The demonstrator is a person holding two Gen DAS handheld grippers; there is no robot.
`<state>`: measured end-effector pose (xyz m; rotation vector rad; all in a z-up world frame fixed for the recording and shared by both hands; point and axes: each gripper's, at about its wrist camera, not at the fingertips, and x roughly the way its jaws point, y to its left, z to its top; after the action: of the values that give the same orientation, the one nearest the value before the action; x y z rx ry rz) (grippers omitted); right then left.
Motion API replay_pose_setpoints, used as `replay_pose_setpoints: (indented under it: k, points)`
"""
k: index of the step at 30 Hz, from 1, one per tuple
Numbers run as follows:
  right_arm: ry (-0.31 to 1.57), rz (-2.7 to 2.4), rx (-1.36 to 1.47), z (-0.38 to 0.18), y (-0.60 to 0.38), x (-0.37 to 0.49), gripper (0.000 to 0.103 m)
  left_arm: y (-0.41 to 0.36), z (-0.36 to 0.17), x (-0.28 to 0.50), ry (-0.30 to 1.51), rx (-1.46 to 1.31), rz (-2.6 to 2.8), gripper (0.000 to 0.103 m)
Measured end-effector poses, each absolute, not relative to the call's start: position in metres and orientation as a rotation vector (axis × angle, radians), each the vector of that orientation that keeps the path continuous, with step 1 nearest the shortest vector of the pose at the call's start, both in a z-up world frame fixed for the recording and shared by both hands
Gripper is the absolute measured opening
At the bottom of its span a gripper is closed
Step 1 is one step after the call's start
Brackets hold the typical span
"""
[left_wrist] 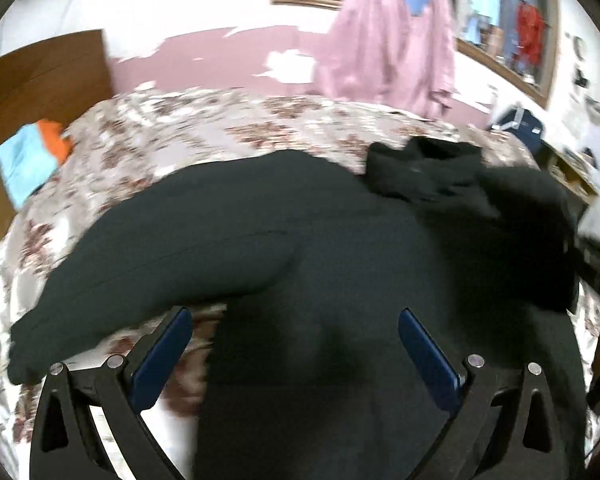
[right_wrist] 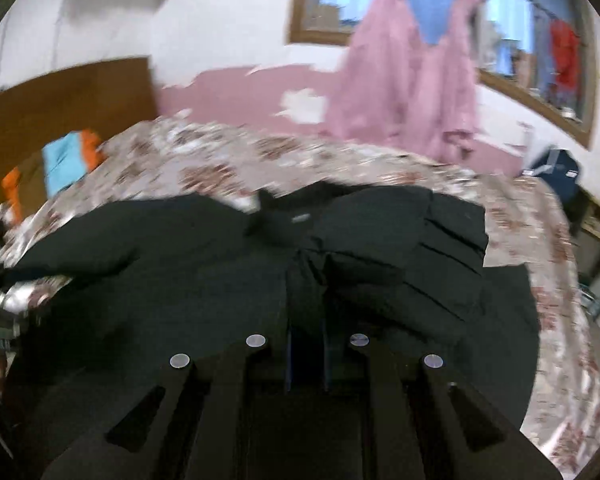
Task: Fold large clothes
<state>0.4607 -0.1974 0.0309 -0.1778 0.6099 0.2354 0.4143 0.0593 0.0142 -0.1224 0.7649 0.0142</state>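
Black garment (right_wrist: pixel 180 280) pinched in right fingers (right_wrist: pixel 290 360); left fingers (left_wrist: pixel 168 344) spread above it.

- The garment (left_wrist: pixel 300 220) lies spread on the bed (left_wrist: pixel 204 128).
- Its sleeve (left_wrist: pixel 140 256) reaches to the left.
- A headboard (left_wrist: pixel 40 80) stands left of the bed.
- A curtain (left_wrist: pixel 384 40) hangs behind the bed.

One black garment (left_wrist: pixel 300 232), apparently; two curtains (left_wrist: pixel 380 40).
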Motion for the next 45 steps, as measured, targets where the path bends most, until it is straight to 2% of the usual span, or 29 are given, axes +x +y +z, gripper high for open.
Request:
replay_pose_setpoints:
  k: [5,8,10,11,13,19,27,29,31,33,35,41,45]
  points:
    - [0.719,0.312,-0.177,-0.02,-0.152,0.449,0.01,0.085,0.013,0.418,0.758,-0.152,0.038,0.103]
    - [0.83,0.38,-0.116,-0.047,-0.155,0.447,0.022,0.091,0.009,0.423,0.759,-0.188,0.022,0.103]
    - [0.854,0.427,-0.073,-0.052,-0.163,0.439,0.043,0.087,0.005,0.428,0.761,-0.217,-0.006,0.103]
    - [0.846,0.463,-0.06,-0.052,-0.169,0.429,0.049,0.084,0.004,0.429,0.761,-0.231,-0.017,0.103]
    - [0.822,0.508,-0.065,-0.046,-0.176,0.405,0.083,0.074,0.002,0.434,0.769,-0.256,-0.052,0.103]
    - [0.783,0.525,-0.063,-0.025,-0.213,0.351,0.084,0.036,-0.003,0.451,0.812,-0.293,-0.19,0.103]
    - [0.763,0.313,0.028,-0.015,-0.323,0.312,0.084,0.007,-0.038,0.452,0.989,-0.274,-0.082,0.101]
    - [0.762,0.279,0.059,-0.019,-0.338,0.313,0.084,0.001,-0.04,0.454,0.978,-0.248,-0.056,0.084]
    - [0.76,0.242,0.076,-0.024,-0.35,0.31,0.084,-0.004,-0.042,0.458,0.99,-0.234,-0.057,0.024]
    - [0.753,0.216,0.073,-0.026,-0.355,0.314,0.084,-0.007,-0.037,0.459,0.967,-0.213,-0.035,0.01]
    - [0.729,0.2,0.057,-0.025,-0.351,0.327,0.084,-0.007,-0.025,0.454,0.893,-0.223,-0.056,0.006]
    - [0.64,0.147,-0.013,0.001,-0.333,0.36,0.084,-0.012,0.029,0.445,0.684,-0.125,-0.003,0.005]
    - [0.65,0.09,-0.038,0.018,-0.315,0.406,0.084,0.003,0.04,0.455,0.663,-0.15,0.073,0.005]
